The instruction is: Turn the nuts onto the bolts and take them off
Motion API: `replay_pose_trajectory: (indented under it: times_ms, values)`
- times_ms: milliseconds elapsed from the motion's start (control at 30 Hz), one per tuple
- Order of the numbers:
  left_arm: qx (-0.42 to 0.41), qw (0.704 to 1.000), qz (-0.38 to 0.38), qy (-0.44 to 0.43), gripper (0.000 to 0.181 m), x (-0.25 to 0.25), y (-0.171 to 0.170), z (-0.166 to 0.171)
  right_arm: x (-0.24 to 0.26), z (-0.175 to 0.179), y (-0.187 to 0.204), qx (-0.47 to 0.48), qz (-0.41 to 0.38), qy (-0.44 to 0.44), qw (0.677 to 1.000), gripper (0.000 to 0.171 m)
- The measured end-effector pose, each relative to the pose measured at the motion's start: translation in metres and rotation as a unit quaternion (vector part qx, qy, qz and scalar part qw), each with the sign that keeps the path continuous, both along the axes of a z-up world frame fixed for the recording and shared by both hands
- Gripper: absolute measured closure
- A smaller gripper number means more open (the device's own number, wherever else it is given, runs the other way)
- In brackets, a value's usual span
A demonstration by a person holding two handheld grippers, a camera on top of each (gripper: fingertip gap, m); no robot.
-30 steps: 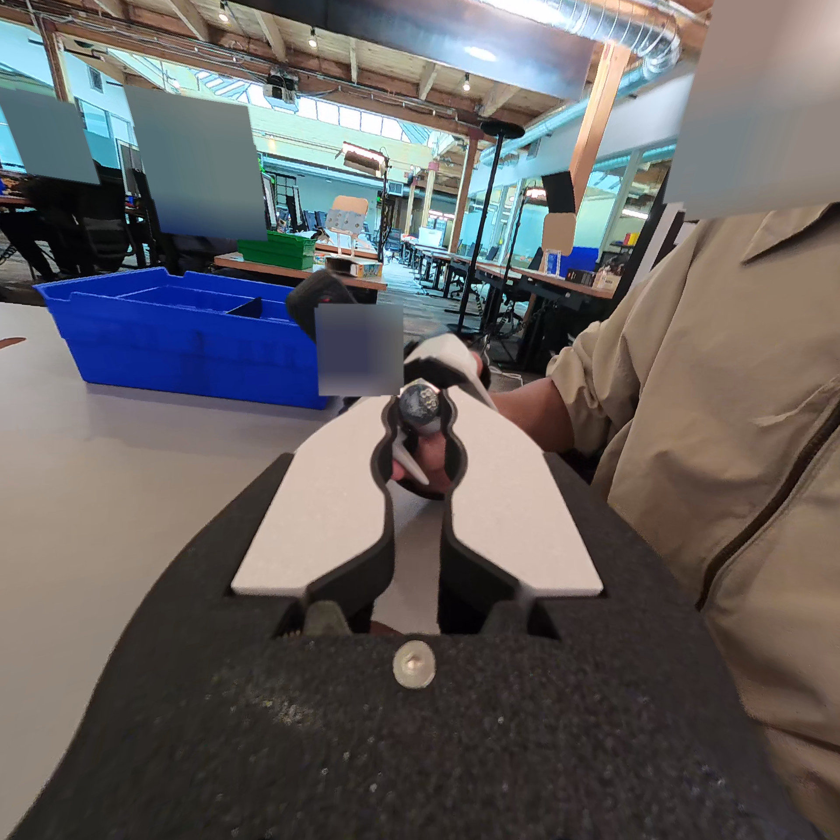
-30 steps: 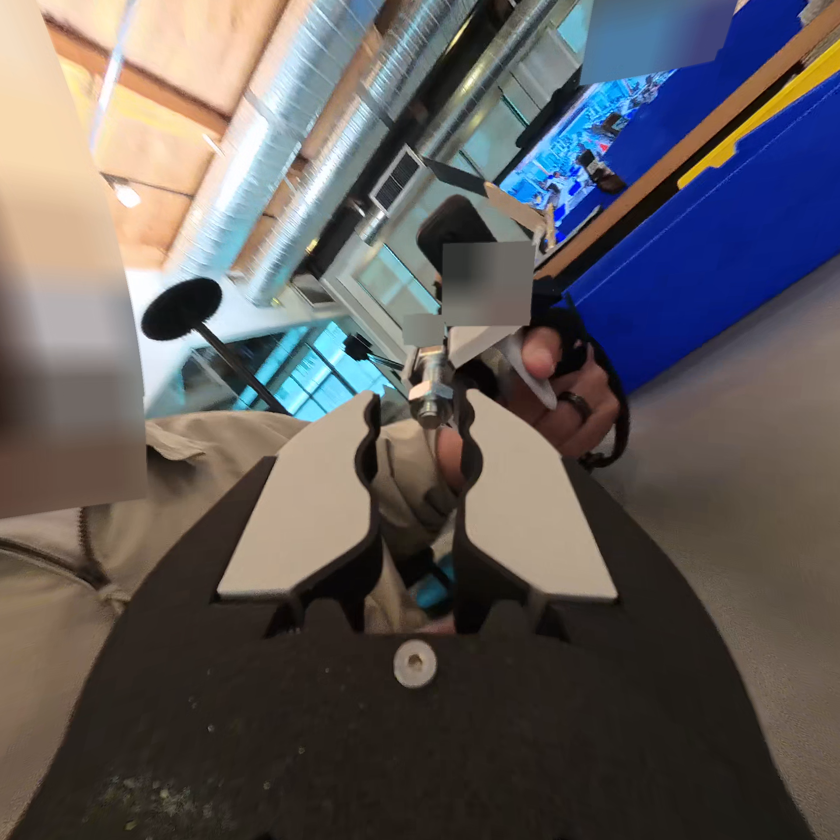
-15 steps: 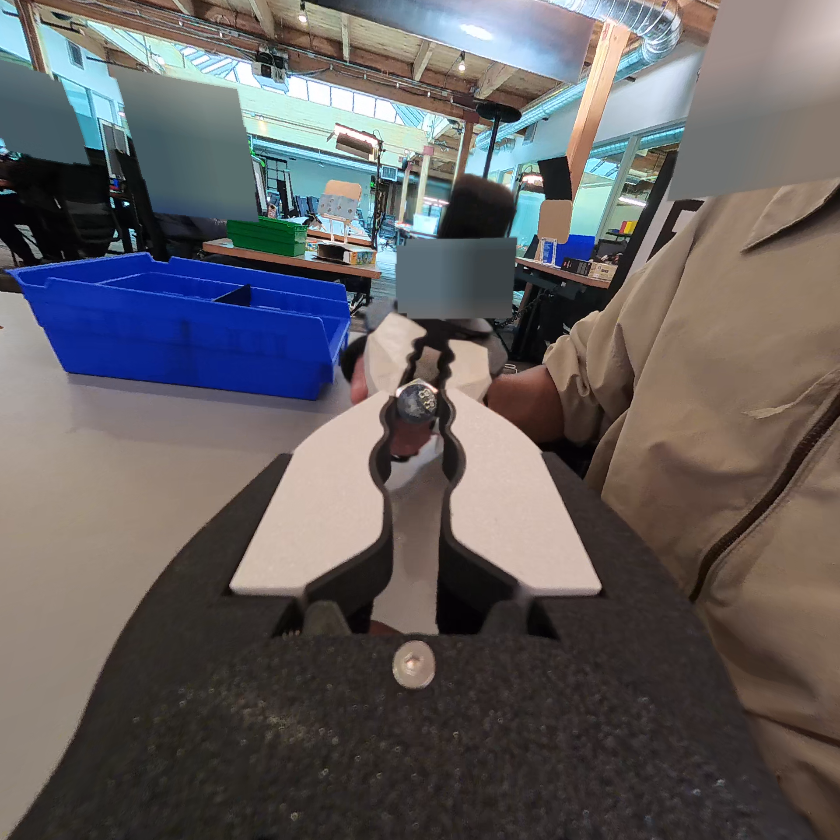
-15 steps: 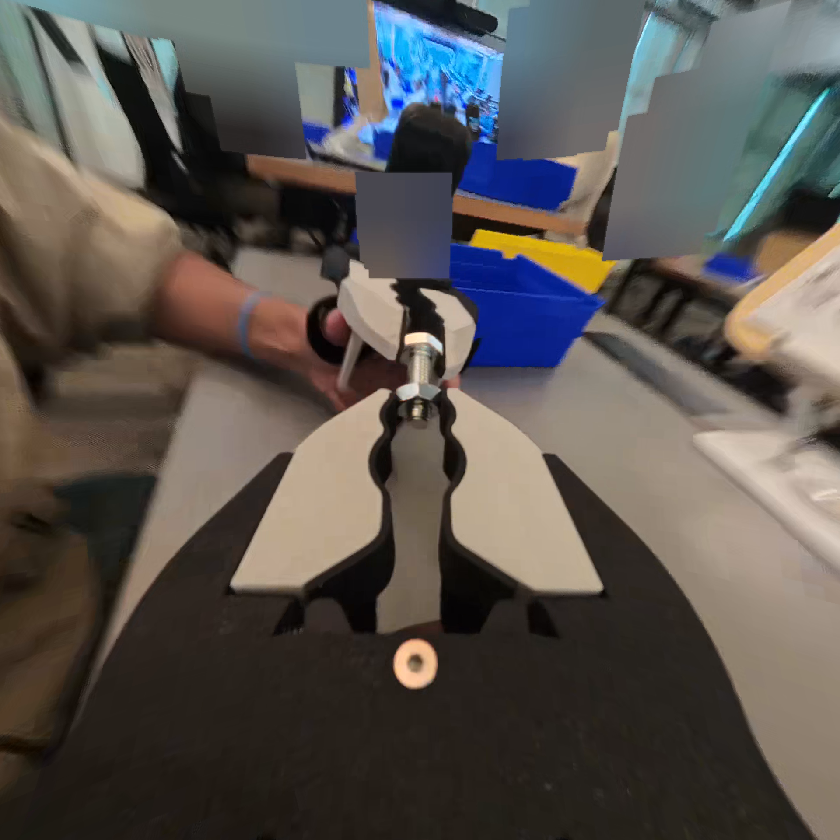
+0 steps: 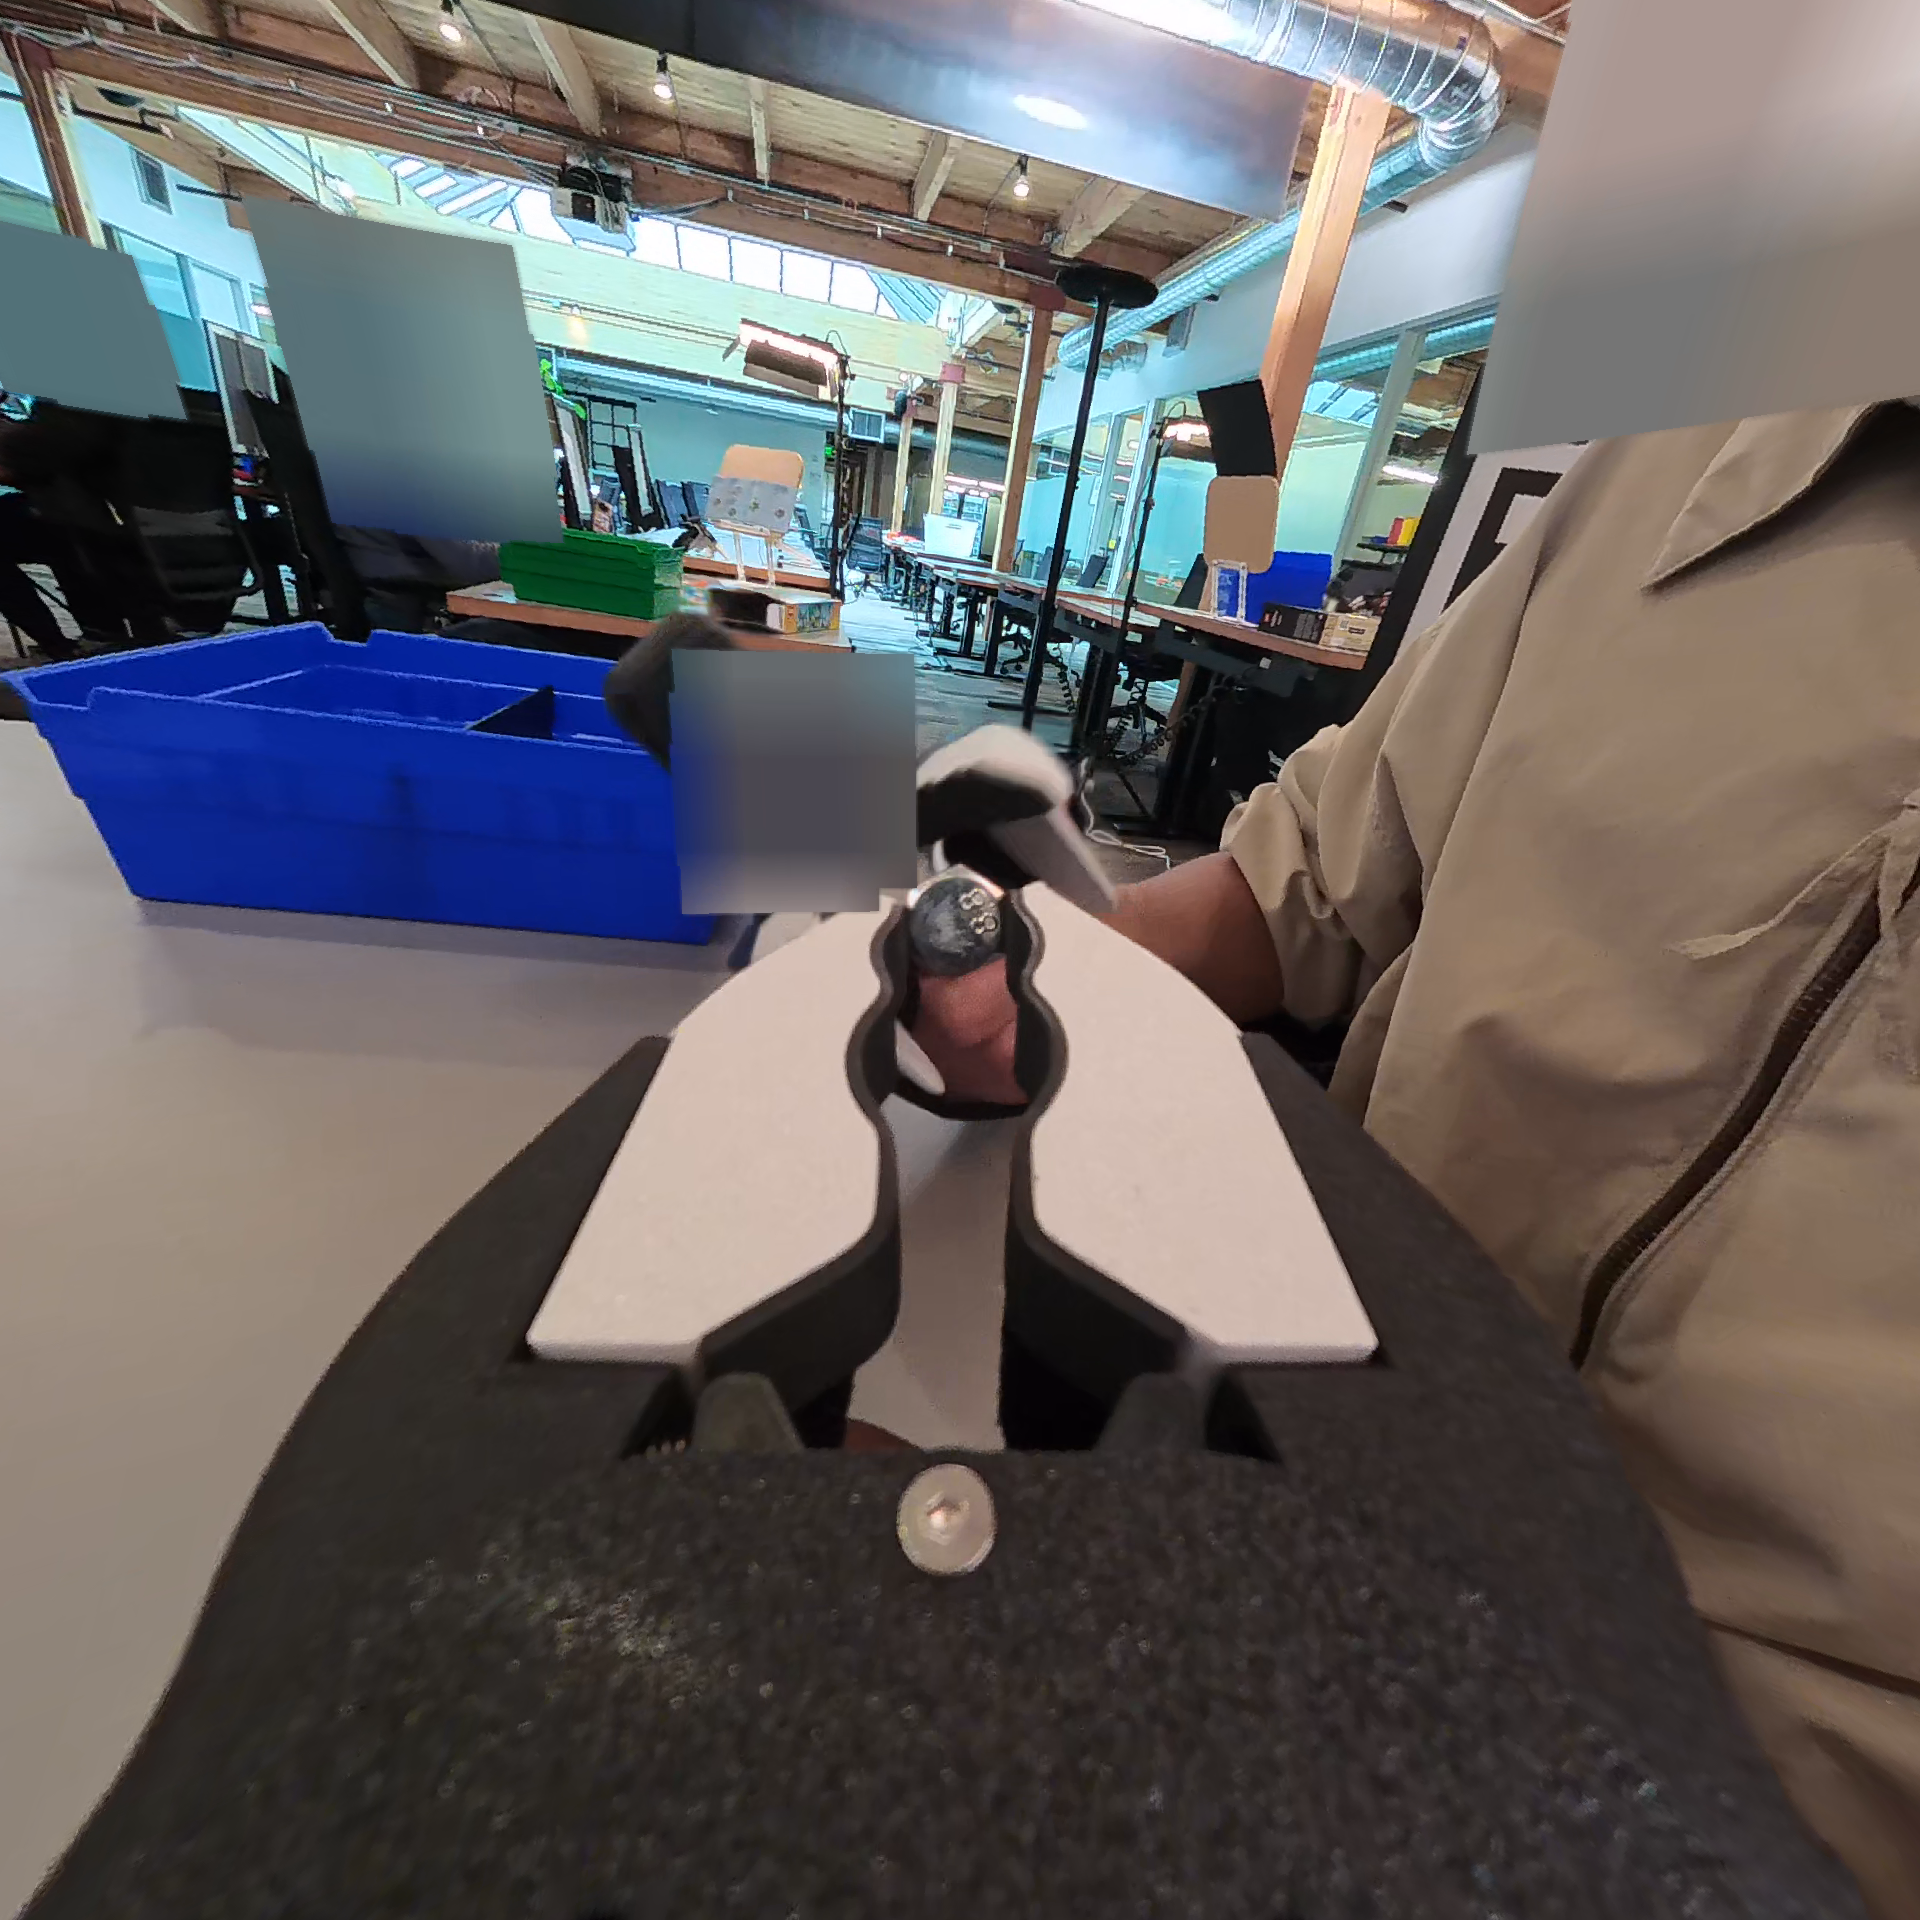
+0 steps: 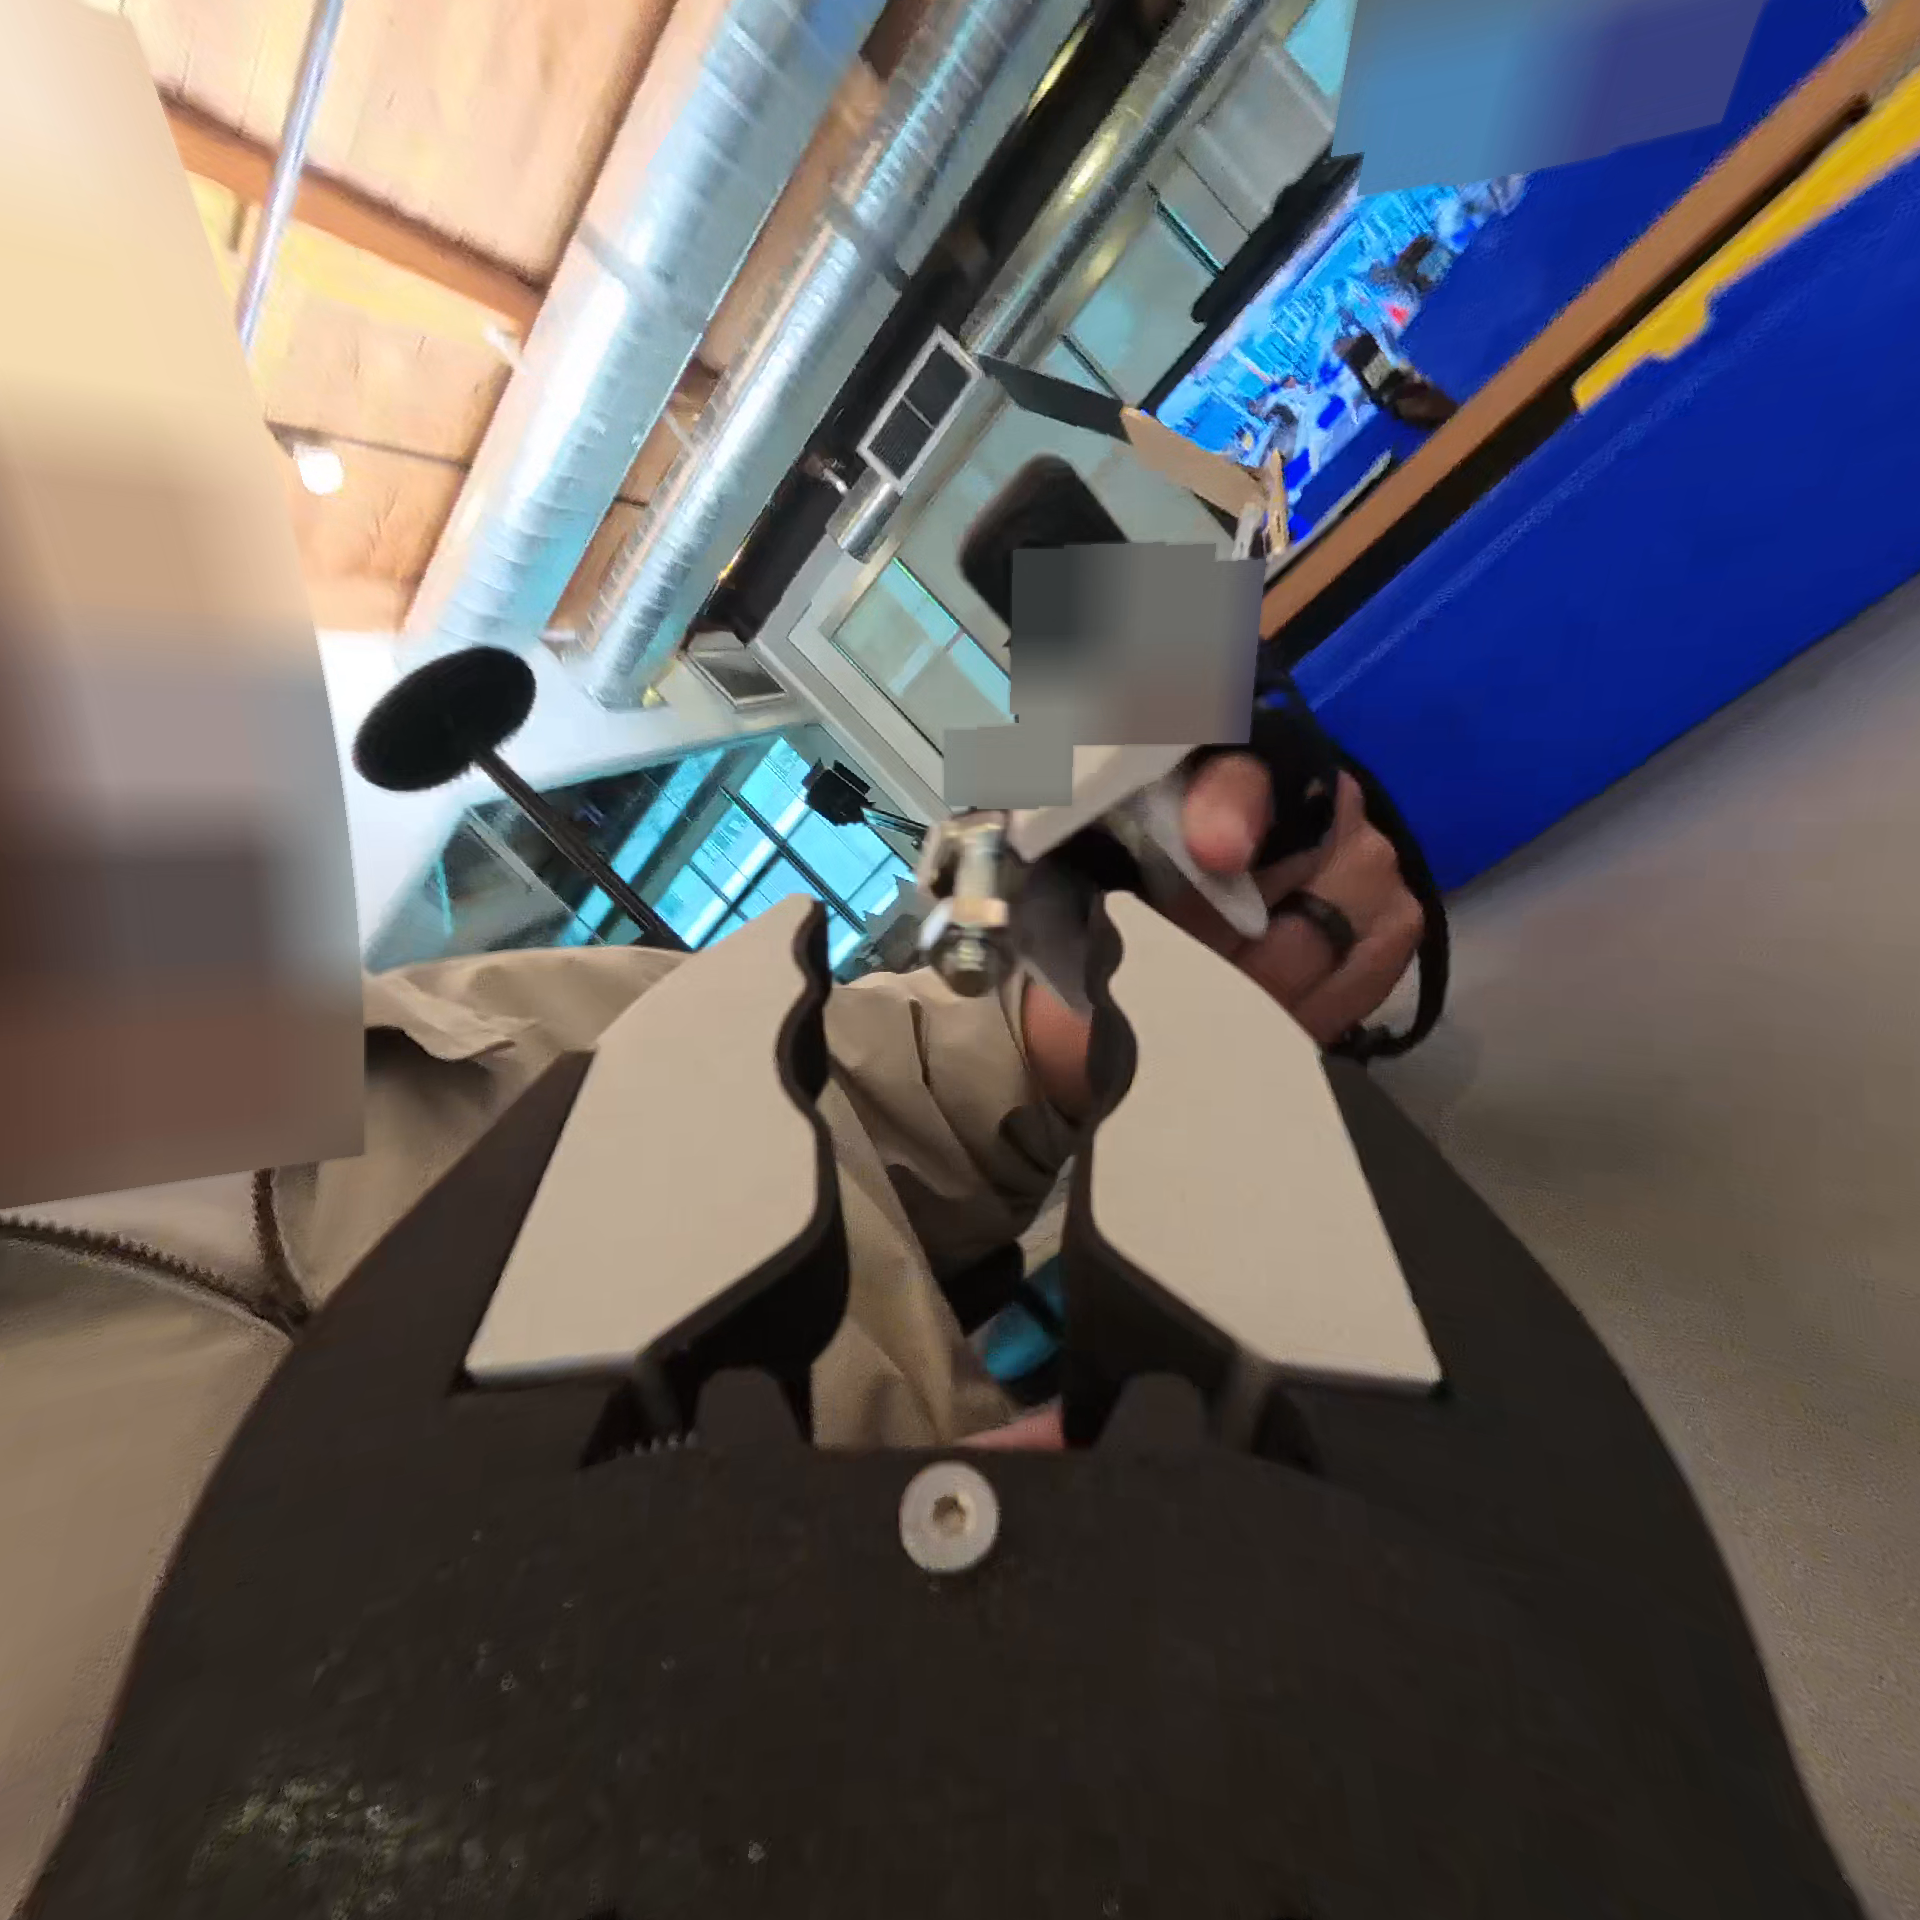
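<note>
My left gripper (image 5: 954, 902) is shut on the head of a steel bolt (image 5: 956, 927), held above the grey table (image 5: 260, 1091). In the right wrist view the bolt (image 6: 971, 847) points toward me with a hex nut (image 6: 961, 916) threaded near its end. My right gripper (image 6: 956, 920) is open and rolled to one side. Its tips stand on either side of the nut without clamping it. The left gripper (image 6: 1091, 800) and the hand holding it show behind the bolt. The right gripper (image 5: 1023, 821) shows just beyond the bolt head in the left wrist view.
A blue bin (image 5: 364, 790) stands on the table to the far left and shows at the upper right of the right wrist view (image 6: 1610, 623). The person's beige jacket (image 5: 1558, 935) fills the right side, close to both grippers.
Half a second ago my right gripper was level and shut on the nut. It has since let go, opened and rolled back to the tilted pose. The left gripper still holds the bolt.
</note>
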State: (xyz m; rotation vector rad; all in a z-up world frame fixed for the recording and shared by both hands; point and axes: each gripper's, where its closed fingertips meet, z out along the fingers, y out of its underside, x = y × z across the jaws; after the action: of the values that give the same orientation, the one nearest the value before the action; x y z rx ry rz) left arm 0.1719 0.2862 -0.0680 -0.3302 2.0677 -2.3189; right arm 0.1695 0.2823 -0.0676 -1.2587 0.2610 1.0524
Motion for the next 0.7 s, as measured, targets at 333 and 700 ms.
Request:
replay_pose_trajectory:
  times_ms: [333,700]
  values:
    - [0.017,1.0,0.013,-0.012,0.164,0.003,0.001,-0.004,-0.005,-0.012,0.006,-0.02,0.04,0.048,0.998,0.152]
    - [0.014,1.0,0.003,0.007,0.164,0.002,-0.004,-0.008,0.008,-0.024,0.004,-0.083,-0.208,-0.475,0.851,0.153]
